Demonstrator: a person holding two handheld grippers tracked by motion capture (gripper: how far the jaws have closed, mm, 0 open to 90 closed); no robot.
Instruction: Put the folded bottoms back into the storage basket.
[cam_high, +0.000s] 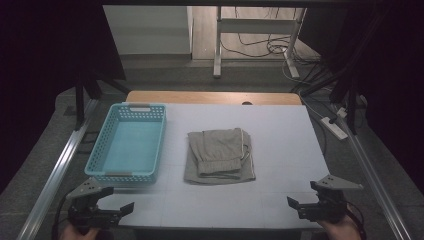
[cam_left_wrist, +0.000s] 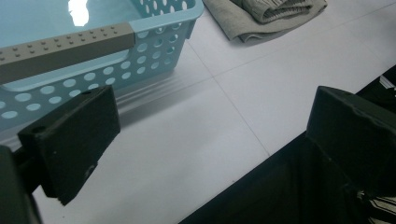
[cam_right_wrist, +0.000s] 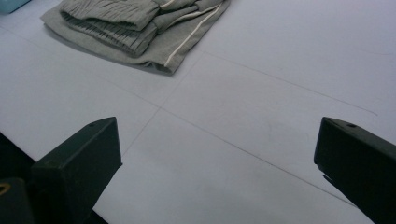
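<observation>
The surface (cam_high: 280, 125) is a pale sheet laid over a wooden top, whose bare wood shows as a strip along the far edge at 12 o'clock. Faint crease lines cross the sheet.

The basket (cam_high: 131, 145) is light blue plastic with perforated walls and stands upright on the left part of the surface, at about 10 o'clock from centre. Its interior holds nothing. A grey-brown handle bar (cam_left_wrist: 65, 46) spans its near rim.

The folded garment (cam_high: 220, 156) is grey-green cloth with a thin pale stripe along one side. It lies flat near the centre of the surface, just beside the basket at its 3 o'clock, not touching it. A ribbed cuff section lies folded on top.

The left tongs (cam_high: 112, 202) hang over the near-left corner of the surface at 7 o'clock, close to the basket's near wall. The jaws stand apart with nothing between them.

The right tongs (cam_high: 302, 197) hang over the near-right corner at 5 o'clock, well apart from the garment. The jaws stand apart with nothing between them.
</observation>
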